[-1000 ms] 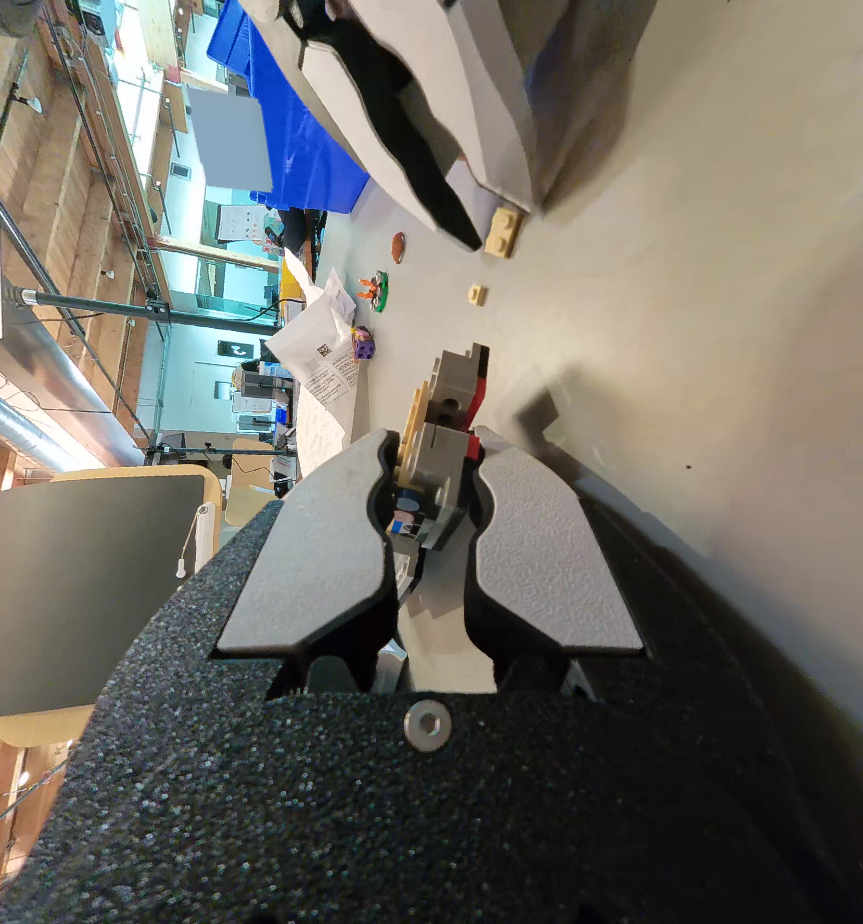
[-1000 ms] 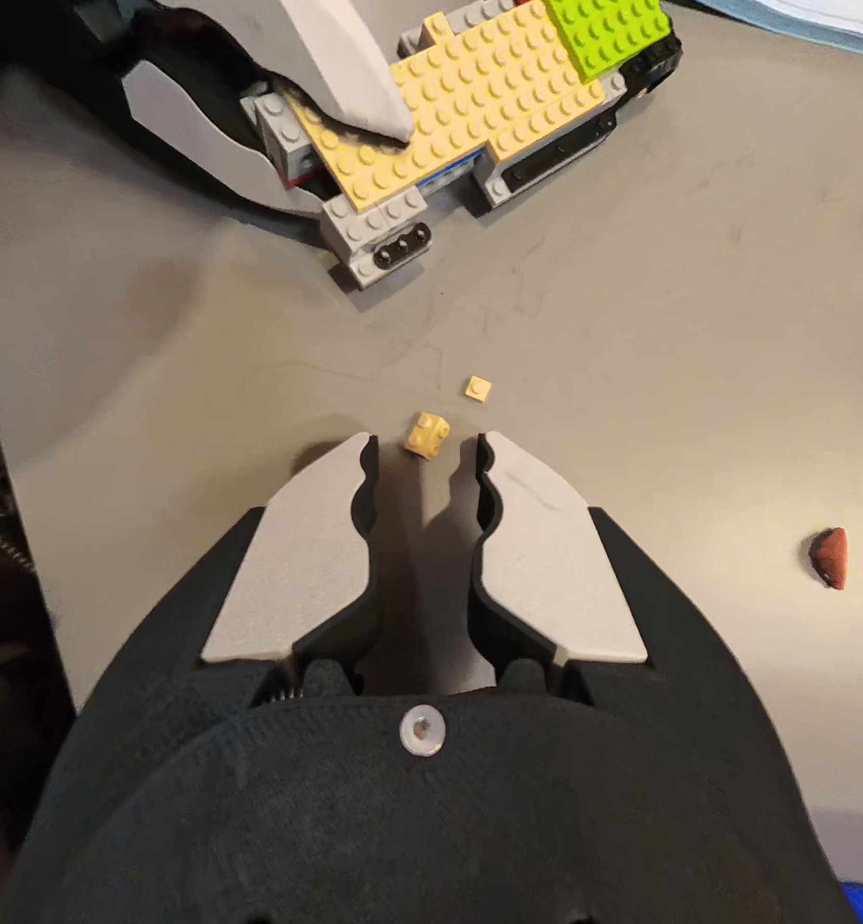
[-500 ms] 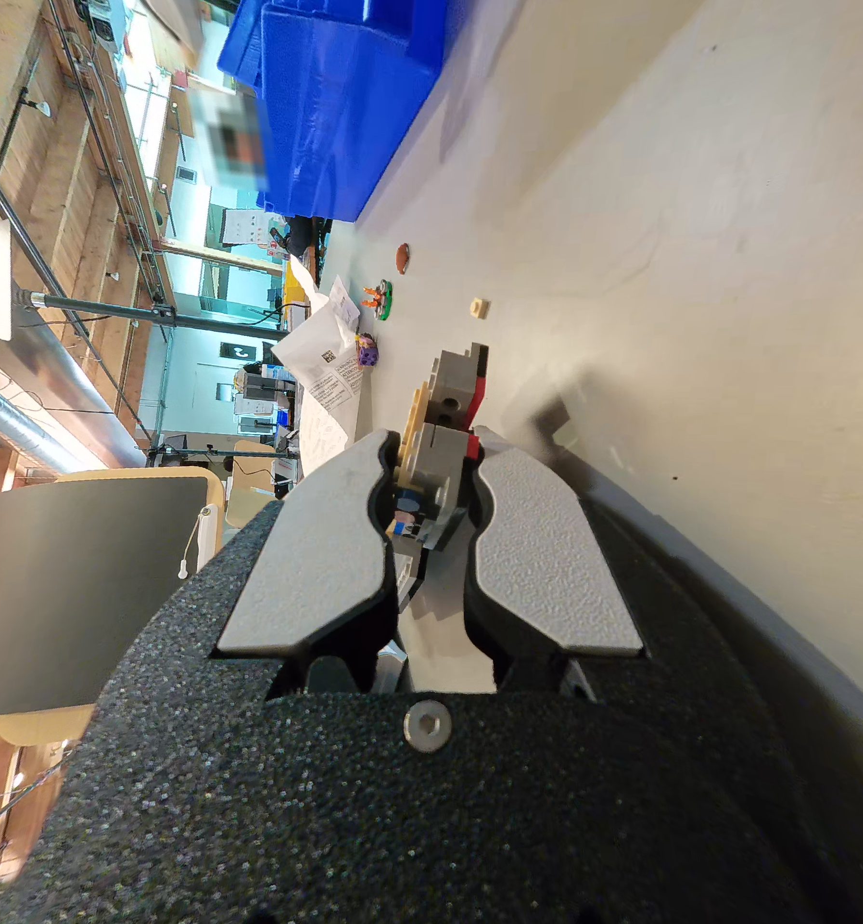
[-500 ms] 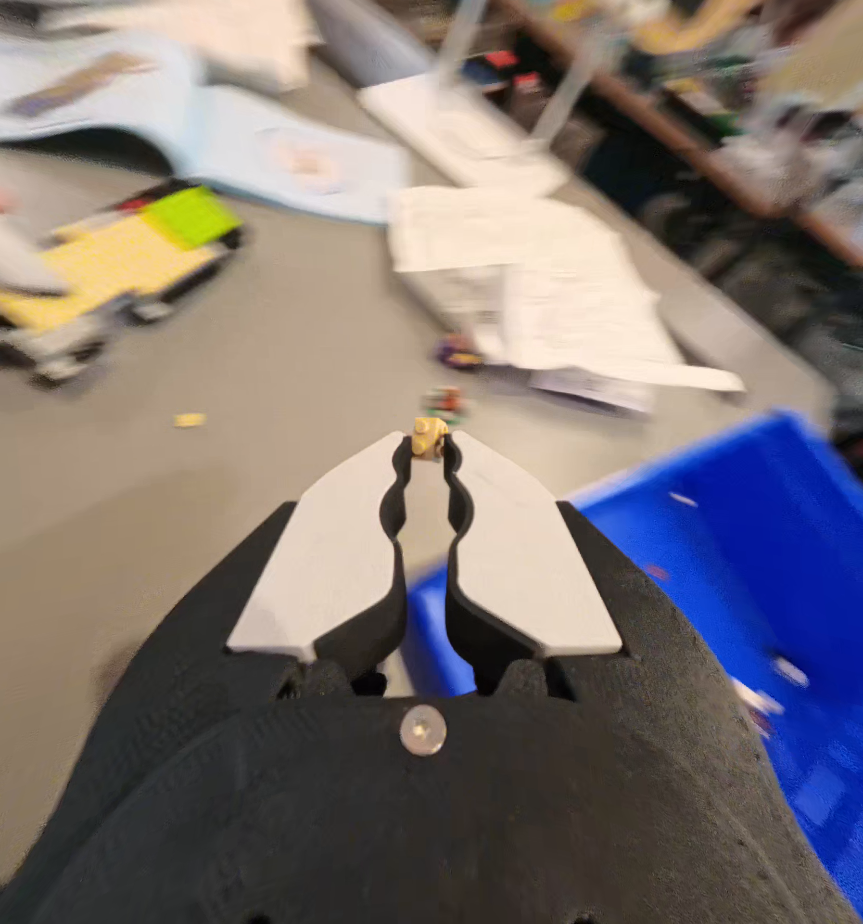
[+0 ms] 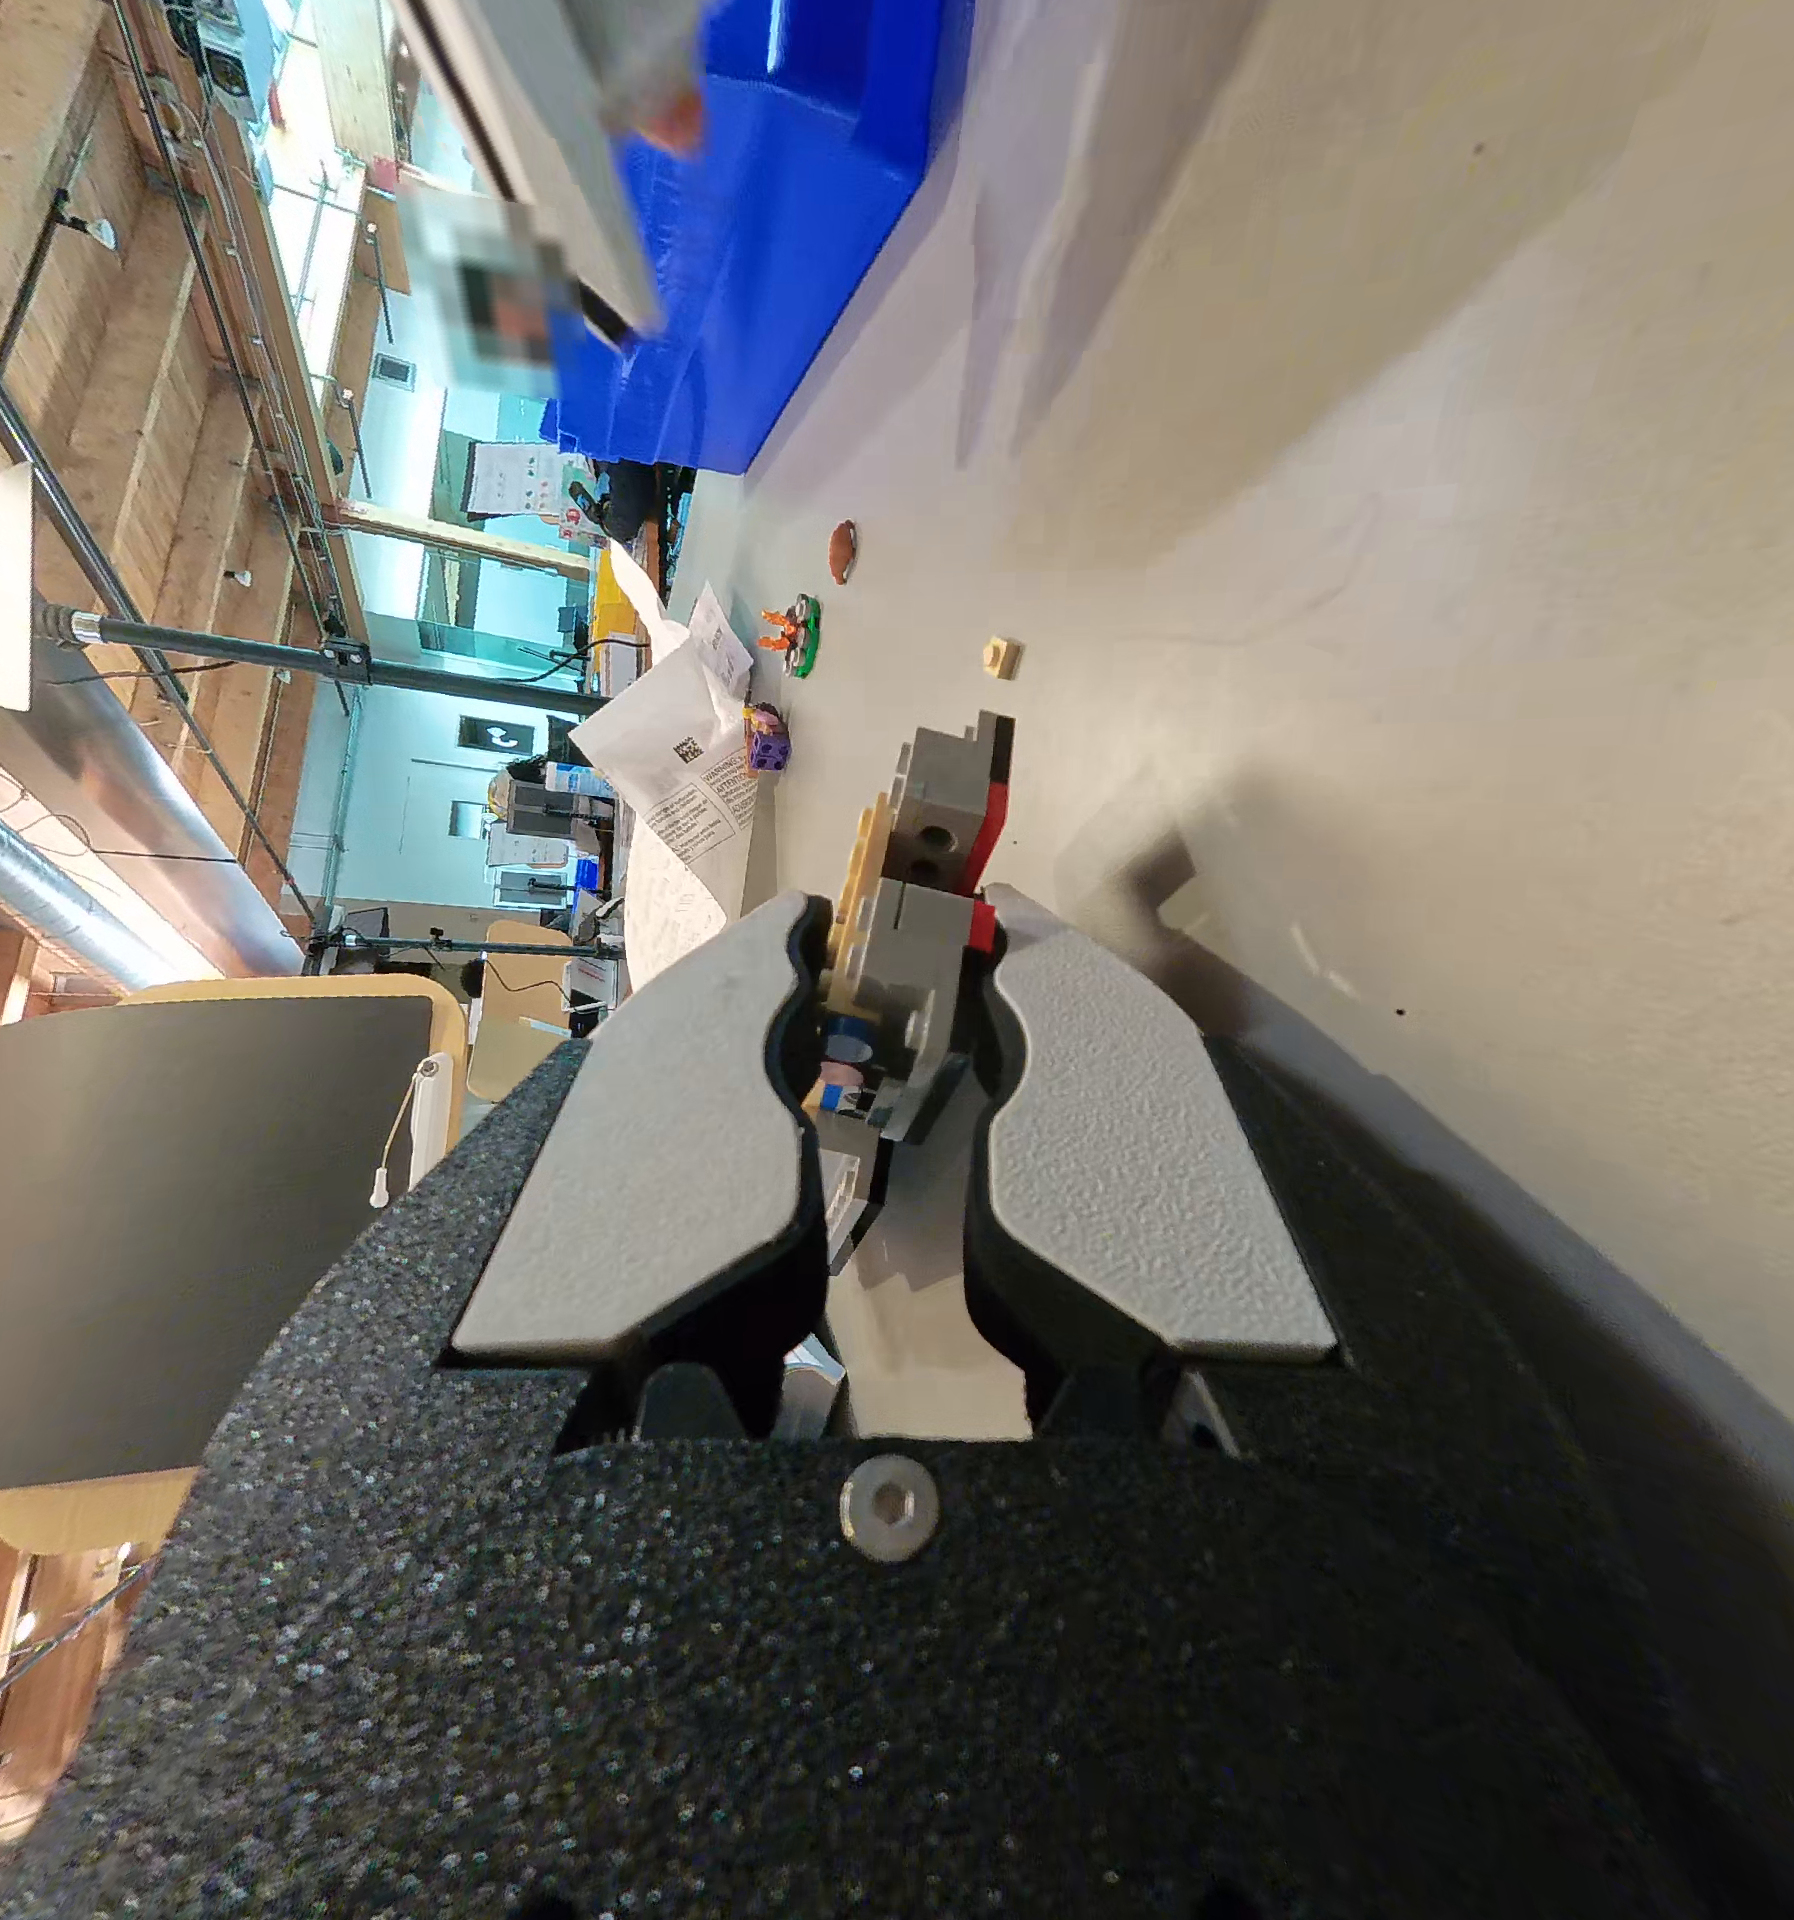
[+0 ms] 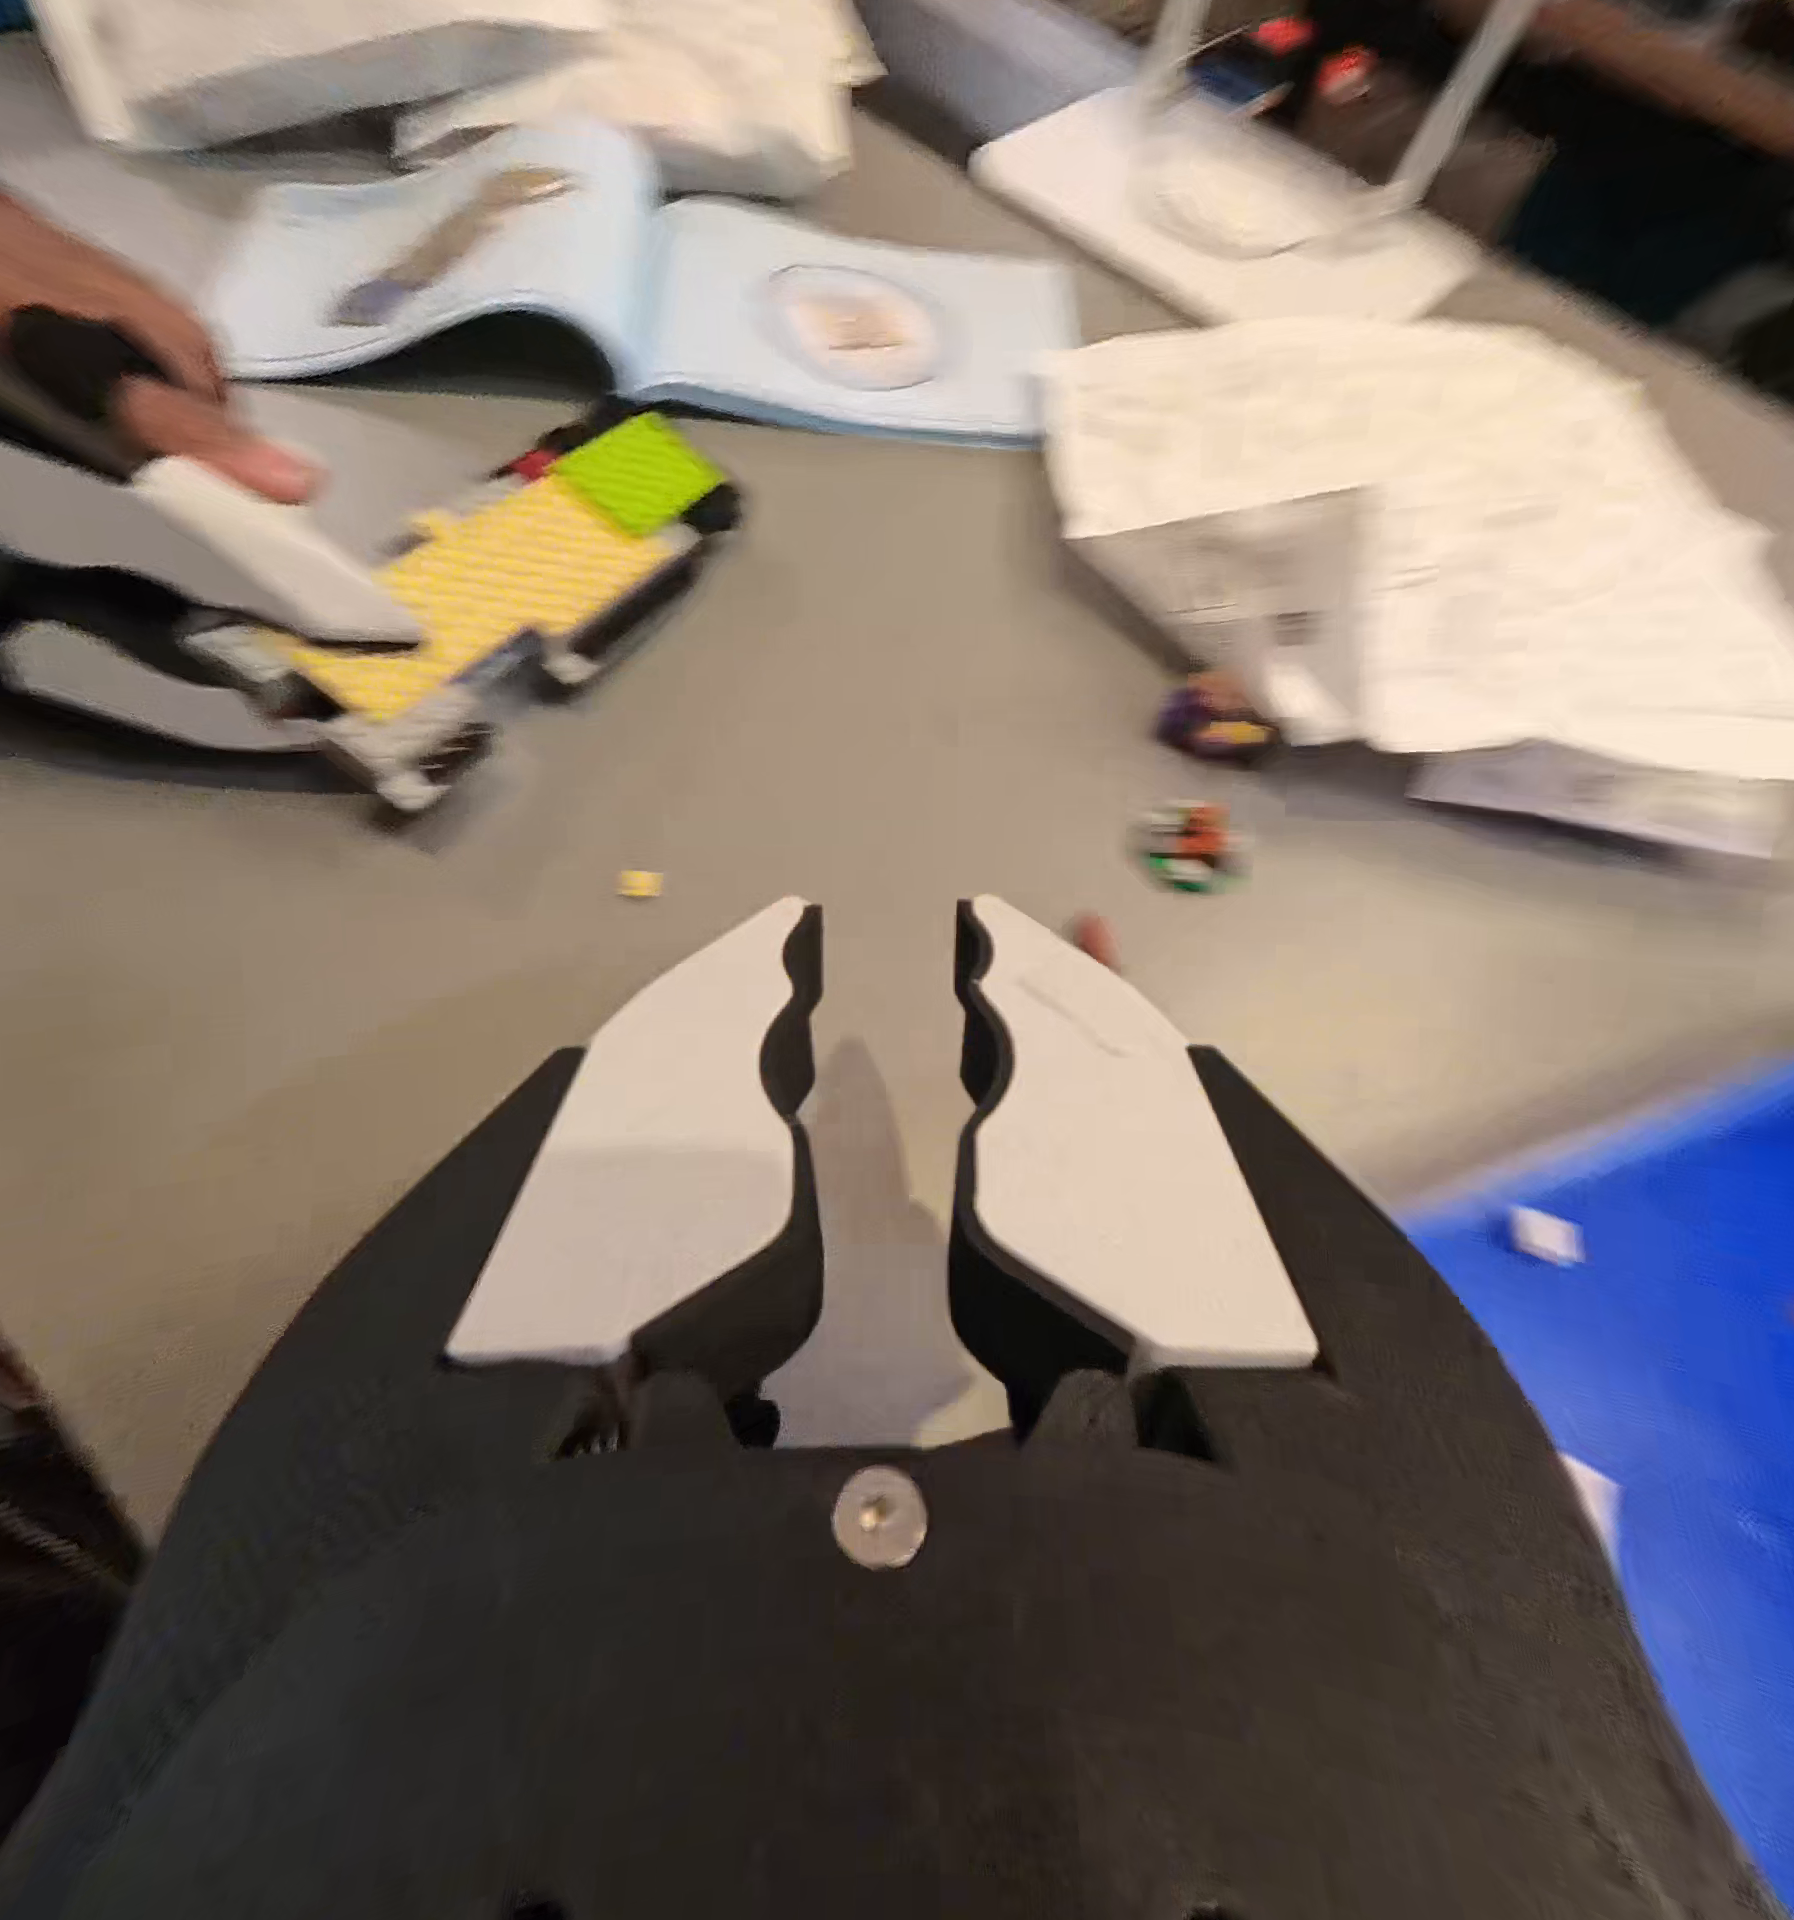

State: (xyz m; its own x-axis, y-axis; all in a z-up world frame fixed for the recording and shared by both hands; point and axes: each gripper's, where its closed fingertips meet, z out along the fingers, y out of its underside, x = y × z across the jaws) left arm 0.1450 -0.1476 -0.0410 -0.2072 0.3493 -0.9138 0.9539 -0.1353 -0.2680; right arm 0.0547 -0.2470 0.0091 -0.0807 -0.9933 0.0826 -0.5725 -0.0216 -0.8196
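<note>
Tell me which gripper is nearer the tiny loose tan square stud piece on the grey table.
Right. The open right gripper hovers just beside the tan piece, to its right. The left gripper, clamped on the grey, tan and red brick model, sits farther back.

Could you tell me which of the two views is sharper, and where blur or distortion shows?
Left wrist view: sharp on the brick model between the left gripper's fingers, wide-angle bending at the edges, a mosaic patch upper left. Right wrist view: motion-blurred throughout, the papers and blue bin smeared.

We see a small plate before the brick model, papers to its right.
</note>
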